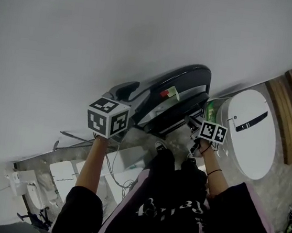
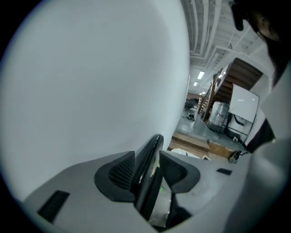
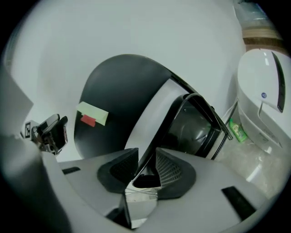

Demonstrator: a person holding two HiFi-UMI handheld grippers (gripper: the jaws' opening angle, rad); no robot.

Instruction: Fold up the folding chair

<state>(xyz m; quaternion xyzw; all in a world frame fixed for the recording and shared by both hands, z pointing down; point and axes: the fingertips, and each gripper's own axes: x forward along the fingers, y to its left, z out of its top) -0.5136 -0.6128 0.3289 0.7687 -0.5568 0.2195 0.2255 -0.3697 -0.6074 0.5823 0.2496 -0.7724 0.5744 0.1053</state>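
The black folding chair (image 1: 184,81) leans nearly flat against the white wall, a green and red label (image 1: 170,93) on its back. My left gripper (image 1: 130,93) holds the chair's left edge; in the left gripper view the thin black panel (image 2: 153,148) stands between the pads of the left gripper (image 2: 148,170), touching both. My right gripper (image 1: 195,123) is at the chair's right side. In the right gripper view the right gripper (image 3: 145,166) is shut on the panel's edge, with the chair back (image 3: 118,86) and the seat frame (image 3: 195,127) beyond.
A white round-lidded appliance (image 1: 249,134) stands right of the chair, with a green bottle (image 1: 210,111) between them. Wooden boards (image 1: 289,112) run along the right. The person's dark-clothed legs (image 1: 173,196) are below the chair. The white wall (image 1: 119,31) is behind.
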